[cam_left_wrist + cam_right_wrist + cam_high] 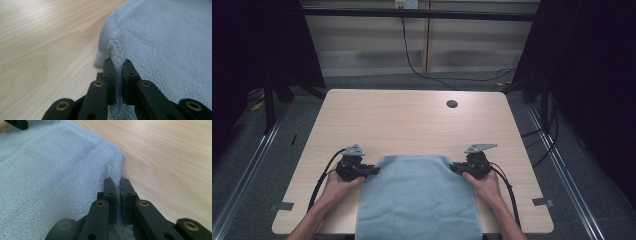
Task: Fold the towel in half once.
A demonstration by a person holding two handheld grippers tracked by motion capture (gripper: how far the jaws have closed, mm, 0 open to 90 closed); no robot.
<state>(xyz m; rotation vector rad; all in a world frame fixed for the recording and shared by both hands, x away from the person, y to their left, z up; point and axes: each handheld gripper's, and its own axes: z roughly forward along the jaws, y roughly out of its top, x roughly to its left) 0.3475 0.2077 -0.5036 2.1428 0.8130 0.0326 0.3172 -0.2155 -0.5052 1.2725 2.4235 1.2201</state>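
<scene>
Terry cloth, pale blue: the towel lies between our grippers, its far corners pinched, one in the left gripper, one in the right gripper. We should lift both evenly, keeping the far hem taut between them.

Between your left gripper and right gripper lies the towel on the table, its far corners at your jaws, its near end overhanging the table's near edge.

Both forearms forward — left hand-held gripper and right hand-held gripper clamped shut, tips facing inward.
</scene>
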